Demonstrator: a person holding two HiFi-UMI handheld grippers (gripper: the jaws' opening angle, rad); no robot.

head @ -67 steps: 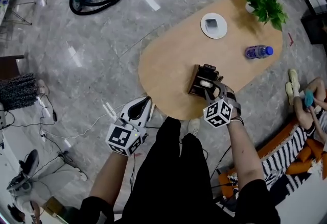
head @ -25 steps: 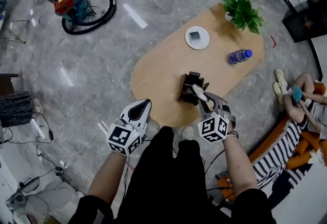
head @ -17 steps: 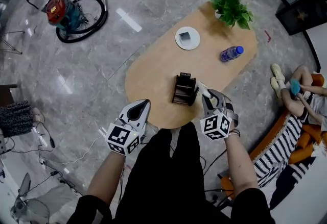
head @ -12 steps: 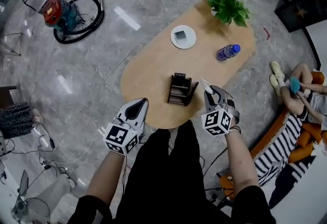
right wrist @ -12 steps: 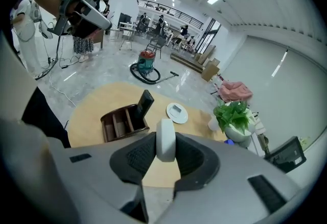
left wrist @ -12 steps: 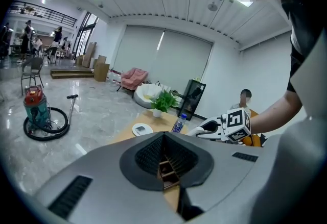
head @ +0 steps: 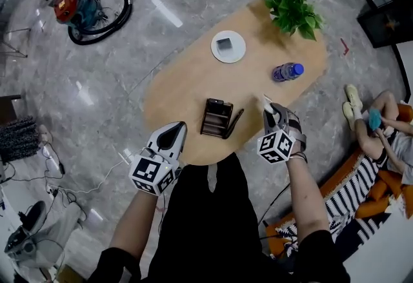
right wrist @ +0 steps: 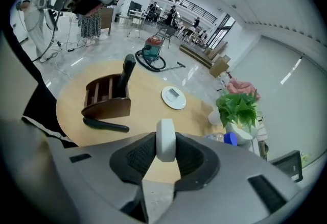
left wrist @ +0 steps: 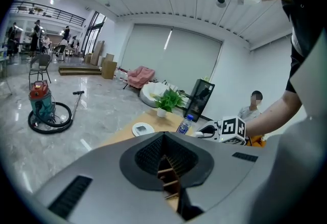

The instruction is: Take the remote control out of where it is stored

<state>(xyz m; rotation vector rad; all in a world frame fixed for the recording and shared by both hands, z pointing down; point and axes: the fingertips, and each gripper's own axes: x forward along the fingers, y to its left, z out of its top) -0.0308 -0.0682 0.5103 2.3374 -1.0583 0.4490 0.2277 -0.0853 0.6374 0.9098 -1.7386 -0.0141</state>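
The right gripper (head: 271,114) is clamped on a white remote control (right wrist: 165,139), which shows end-on between its pads. It holds the remote in the air over the near right part of the oval table (head: 187,75), clear of the dark wooden holder (head: 215,118). The left gripper (head: 175,132), jaws pressed together on nothing, hangs off the table's near edge, left of the holder. One black remote (right wrist: 126,76) stands upright in the holder, and a second black remote (right wrist: 106,125) lies on the table just beside its base. Judged from this layout, the white remote's removal looks complete. What is probably left is to set it down. Whether the standing black remote must also come out, the task does not settle.
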